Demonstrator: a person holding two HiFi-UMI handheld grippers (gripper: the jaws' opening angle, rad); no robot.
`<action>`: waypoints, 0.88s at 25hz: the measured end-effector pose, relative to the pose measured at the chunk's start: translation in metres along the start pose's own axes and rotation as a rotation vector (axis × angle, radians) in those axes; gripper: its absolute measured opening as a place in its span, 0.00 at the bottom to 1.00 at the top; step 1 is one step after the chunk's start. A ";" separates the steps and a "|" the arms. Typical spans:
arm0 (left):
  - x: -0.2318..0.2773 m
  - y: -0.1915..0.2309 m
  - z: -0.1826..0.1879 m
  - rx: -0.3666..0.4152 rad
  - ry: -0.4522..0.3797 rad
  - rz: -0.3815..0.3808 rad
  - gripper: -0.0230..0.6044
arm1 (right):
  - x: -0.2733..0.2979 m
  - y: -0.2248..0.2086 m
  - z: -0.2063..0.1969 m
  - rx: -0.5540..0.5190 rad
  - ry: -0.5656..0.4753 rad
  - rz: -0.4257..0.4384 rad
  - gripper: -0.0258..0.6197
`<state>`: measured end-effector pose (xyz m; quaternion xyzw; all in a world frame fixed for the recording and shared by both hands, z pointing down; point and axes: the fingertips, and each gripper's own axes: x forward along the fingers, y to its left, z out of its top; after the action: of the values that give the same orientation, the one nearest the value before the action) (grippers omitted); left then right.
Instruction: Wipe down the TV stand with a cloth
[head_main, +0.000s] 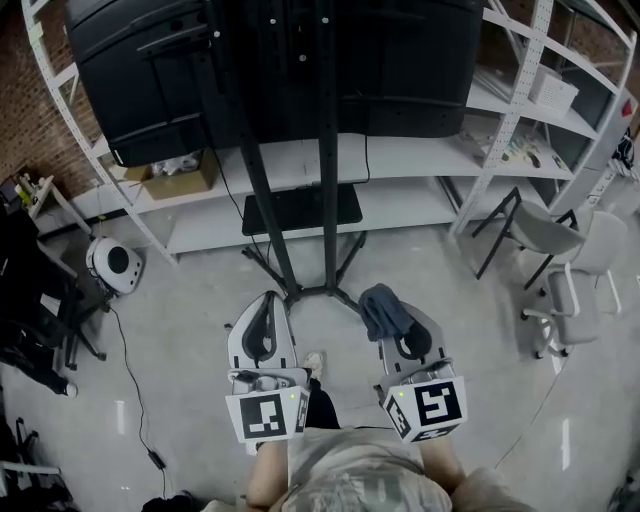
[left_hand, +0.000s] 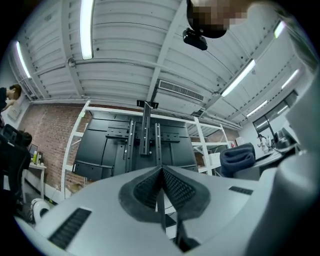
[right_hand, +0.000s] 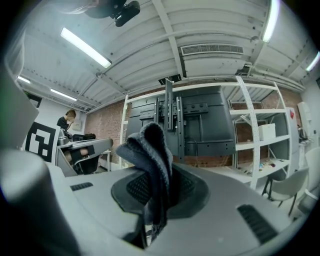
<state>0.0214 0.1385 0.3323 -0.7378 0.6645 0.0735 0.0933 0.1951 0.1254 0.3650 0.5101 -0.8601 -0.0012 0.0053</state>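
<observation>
Approach step: right gripper (right_hand: 161, 186) clamps the cloth (right_hand: 149, 148), left gripper (left_hand: 161, 186) is closed on nothing, both short of the stand (head_main: 326, 200); next, the cloth must reach its posts.

TV (head_main: 400, 60) top cut off by my head view's upper edge, cloth (right_hand: 150, 150) lower end lost between right gripper (right_hand: 160, 180) pads, cardboard box (head_main: 180, 182) partly behind TV, shelf (head_main: 420, 155) oddments too small, I can't identify.
</observation>
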 end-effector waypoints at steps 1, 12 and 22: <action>0.009 0.000 -0.002 0.002 -0.002 -0.013 0.06 | 0.008 -0.004 -0.001 0.004 0.002 -0.007 0.13; 0.127 0.049 -0.014 -0.051 -0.009 -0.099 0.06 | 0.145 -0.009 0.020 -0.019 0.004 0.025 0.13; 0.256 0.106 -0.002 -0.050 -0.086 -0.198 0.06 | 0.289 -0.014 0.060 -0.043 -0.046 0.000 0.13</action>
<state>-0.0565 -0.1205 0.2708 -0.7982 0.5815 0.1120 0.1102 0.0683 -0.1356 0.3077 0.5098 -0.8597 -0.0316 -0.0037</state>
